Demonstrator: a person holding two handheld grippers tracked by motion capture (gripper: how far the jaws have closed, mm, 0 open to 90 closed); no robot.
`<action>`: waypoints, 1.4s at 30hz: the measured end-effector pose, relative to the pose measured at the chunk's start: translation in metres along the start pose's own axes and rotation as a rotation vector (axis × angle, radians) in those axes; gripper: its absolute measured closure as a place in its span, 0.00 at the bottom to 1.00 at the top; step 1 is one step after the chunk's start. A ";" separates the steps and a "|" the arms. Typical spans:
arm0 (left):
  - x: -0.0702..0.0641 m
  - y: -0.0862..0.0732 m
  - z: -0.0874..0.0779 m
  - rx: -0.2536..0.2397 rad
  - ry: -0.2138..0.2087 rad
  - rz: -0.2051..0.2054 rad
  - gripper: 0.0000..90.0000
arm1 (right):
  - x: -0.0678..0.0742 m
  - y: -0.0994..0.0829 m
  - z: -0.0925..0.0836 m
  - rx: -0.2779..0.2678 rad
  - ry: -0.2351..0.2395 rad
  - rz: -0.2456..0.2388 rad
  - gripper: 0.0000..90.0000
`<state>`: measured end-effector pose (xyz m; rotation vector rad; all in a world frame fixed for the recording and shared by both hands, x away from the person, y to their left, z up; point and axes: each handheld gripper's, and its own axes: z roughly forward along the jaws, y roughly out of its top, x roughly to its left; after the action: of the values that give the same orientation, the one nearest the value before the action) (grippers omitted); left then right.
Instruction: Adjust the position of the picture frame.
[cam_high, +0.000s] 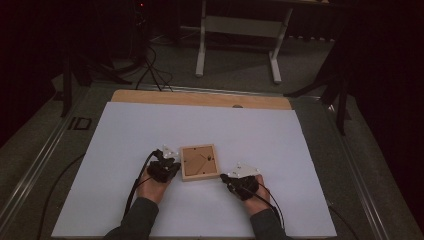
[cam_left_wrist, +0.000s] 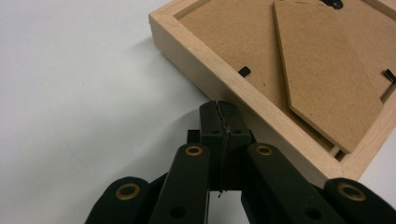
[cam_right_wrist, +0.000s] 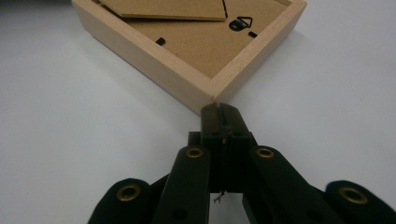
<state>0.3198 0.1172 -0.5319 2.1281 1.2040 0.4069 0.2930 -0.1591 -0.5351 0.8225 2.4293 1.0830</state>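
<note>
The left gripper (cam_high: 170, 161) has its fingers (cam_left_wrist: 211, 122) closed on nothing, tips against the left side of the frame (cam_high: 199, 162), pressed to the wood in the left gripper view. The frame lies face down near the middle of the white desk (cam_high: 125, 140), between the two grippers. The right gripper (cam_high: 226, 176) also has its fingers closed and empty, tips at the frame's near right corner (cam_right_wrist: 212, 95).

With both sets of fingers shut, the frame can only be pushed, not held. An uneven push from the left would likely spin it on the smooth desk, and the right tips, set on a corner, could slip off to either side.

The frame is square, of pale wood with a raised rim. Its brown fibreboard back faces up, with a folded stand (cam_left_wrist: 327, 79), small black clips (cam_left_wrist: 243, 71) and a black hanger (cam_right_wrist: 240, 23).
</note>
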 end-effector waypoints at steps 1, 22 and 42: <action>0.000 0.000 0.001 0.000 -0.001 0.000 1.00 | 0.000 0.000 0.000 0.000 0.000 0.002 1.00; -0.004 -0.014 -0.009 -0.020 -0.024 -0.015 1.00 | 0.004 0.002 0.006 -0.012 -0.012 0.015 1.00; -0.002 -0.012 -0.006 -0.029 -0.015 -0.041 1.00 | 0.005 0.004 0.008 -0.011 -0.016 0.019 1.00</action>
<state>0.3079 0.1221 -0.5353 2.0749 1.2242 0.3875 0.2949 -0.1494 -0.5375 0.8493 2.4050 1.0917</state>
